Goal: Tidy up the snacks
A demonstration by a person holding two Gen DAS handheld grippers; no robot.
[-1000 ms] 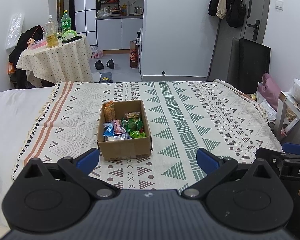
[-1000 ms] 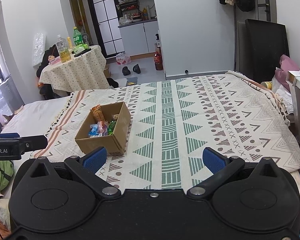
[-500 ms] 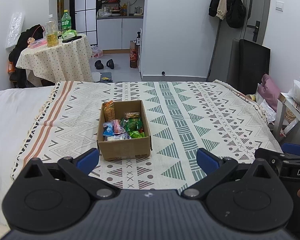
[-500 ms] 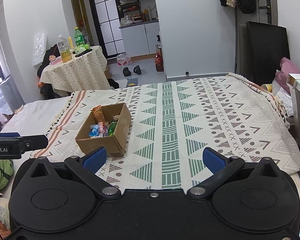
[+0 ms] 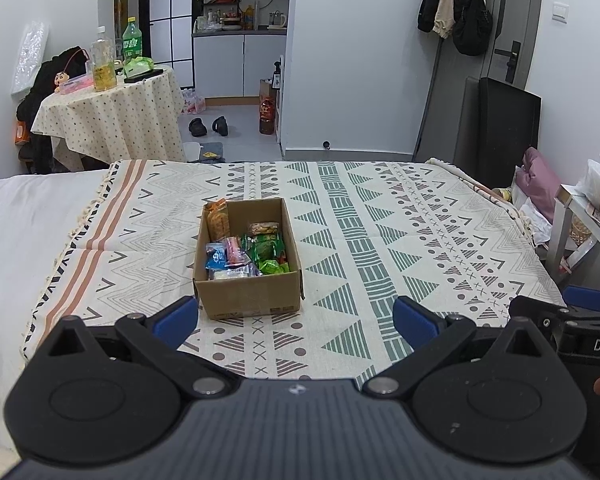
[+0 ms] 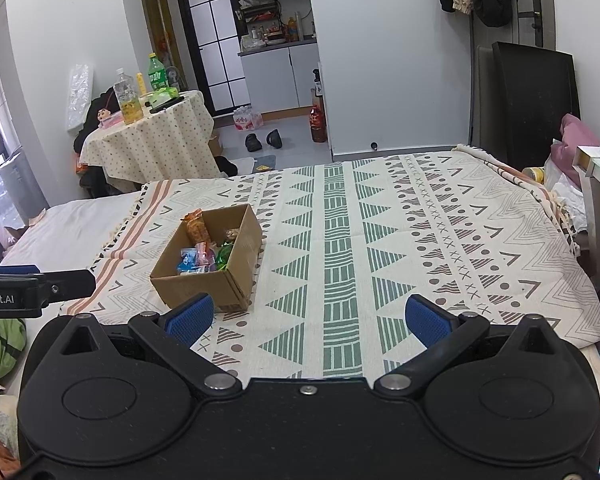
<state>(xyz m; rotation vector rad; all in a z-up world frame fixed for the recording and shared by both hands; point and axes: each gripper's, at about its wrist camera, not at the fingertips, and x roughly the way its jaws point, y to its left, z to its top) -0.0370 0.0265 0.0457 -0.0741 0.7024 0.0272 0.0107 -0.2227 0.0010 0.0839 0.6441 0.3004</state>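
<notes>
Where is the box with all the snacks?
The cardboard box sits on the patterned blanket on the bed, just ahead of the left gripper, toward the blanket's left side.

A bed (image 5: 20, 216) is carrying a patterned cream blanket (image 5: 380, 240) that is covering most of its white sheet. An open cardboard box (image 5: 252, 296) is sitting directly on the blanket, left of the green striped band, and is holding a jumble of wrapped snacks (image 5: 248, 250).
</notes>
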